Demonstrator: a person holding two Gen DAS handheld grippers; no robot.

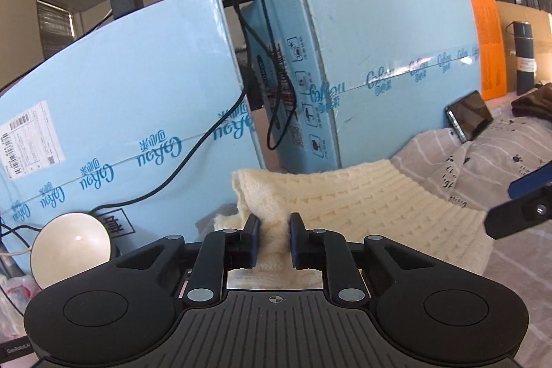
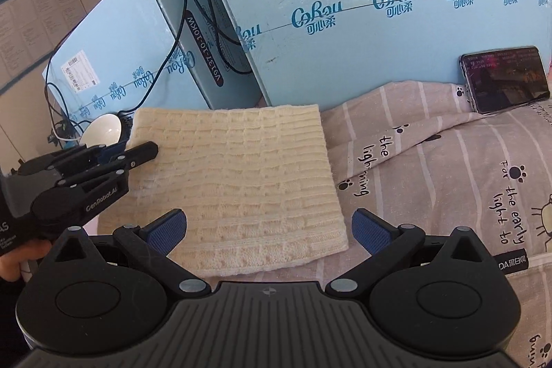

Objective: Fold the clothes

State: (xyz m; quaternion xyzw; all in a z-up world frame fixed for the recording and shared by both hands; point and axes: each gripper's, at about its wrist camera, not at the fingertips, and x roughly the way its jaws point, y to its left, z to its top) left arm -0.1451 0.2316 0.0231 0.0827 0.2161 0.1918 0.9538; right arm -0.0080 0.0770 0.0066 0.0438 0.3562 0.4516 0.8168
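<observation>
1. Left gripper (image 1: pixel 273 238): fingers pinched on a bunched edge of the cream knit sweater (image 1: pixel 348 206); the fabric is puckered between the pads.
2. Right gripper (image 2: pixel 269 231): fingers spread wide, holding nothing, hovering over the near edge of the knit.
3. The sweater lies as a roughly square folded panel on the striped paw-print bedsheet (image 2: pixel 448 168), its far edge just beside the blue cartons (image 2: pixel 345 33).
4. Judgement: the fold is mostly done; one last fold or a tidy-up remains.
5. Risk: the left grip is only on a bunch at the side edge, so pulling could drag the top layer and skew the stack.
6. Risk: black cables (image 1: pixel 248 33) hang near the left side, and a white bowl (image 2: pixel 103 126) sits close by. A wide swing could snag or knock them.
7. The phone (image 2: pixel 505 78) leans on the carton, well apart; low concern.
</observation>
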